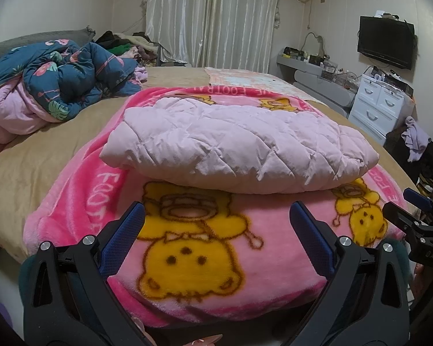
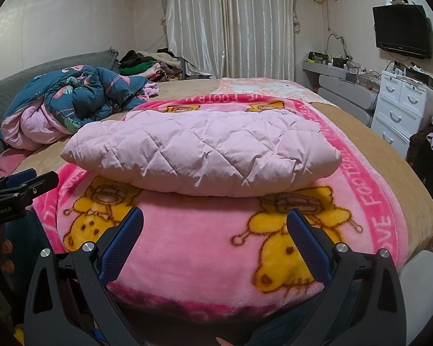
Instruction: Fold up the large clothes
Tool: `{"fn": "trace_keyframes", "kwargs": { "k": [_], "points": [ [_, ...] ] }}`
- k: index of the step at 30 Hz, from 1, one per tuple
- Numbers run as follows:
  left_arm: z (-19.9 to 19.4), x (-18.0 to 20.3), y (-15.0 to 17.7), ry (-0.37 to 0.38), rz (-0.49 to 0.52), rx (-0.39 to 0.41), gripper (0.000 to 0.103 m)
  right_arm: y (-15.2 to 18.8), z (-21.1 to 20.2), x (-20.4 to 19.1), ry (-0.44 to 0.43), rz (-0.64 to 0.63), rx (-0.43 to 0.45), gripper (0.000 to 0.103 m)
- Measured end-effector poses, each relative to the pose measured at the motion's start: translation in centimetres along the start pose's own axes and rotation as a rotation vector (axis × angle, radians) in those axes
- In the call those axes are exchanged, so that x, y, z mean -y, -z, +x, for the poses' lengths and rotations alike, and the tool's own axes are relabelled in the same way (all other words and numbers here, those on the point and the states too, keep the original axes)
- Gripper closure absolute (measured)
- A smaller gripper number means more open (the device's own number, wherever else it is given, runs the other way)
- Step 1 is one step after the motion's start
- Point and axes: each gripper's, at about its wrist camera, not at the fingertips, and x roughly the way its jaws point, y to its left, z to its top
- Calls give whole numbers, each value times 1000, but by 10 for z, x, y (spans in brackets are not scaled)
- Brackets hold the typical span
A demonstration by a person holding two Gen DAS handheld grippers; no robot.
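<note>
Your left gripper and right gripper both hang empty, jaws spread wide. The folded pink quilted jacket lies at twelve o'clock on the cartoon blanket, long axis nine-to-three, about equally near both hands.

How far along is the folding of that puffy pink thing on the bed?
It looks nearly or fully done: the quilted pink garment lies as a compact folded bundle on the pink cartoon blanket. Nothing is in hand; the left hand-held gripper and the right hand-held gripper are both open, short of the bundle. Possibly left: the crumpled blue floral quilt and the clothes pile behind it.
</note>
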Motion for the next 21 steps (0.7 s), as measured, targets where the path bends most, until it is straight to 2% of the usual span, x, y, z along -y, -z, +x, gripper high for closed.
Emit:
{"fn": "trace_keyframes", "kwargs": {
  "k": [13, 21],
  "points": [
    [0, -3, 4, 13, 27, 16, 9, 4, 7, 5, 17, 8, -16, 4],
    [17, -23, 9, 5, -14, -61, 9, 4, 12, 22, 59, 47, -20, 4]
  ]
}}
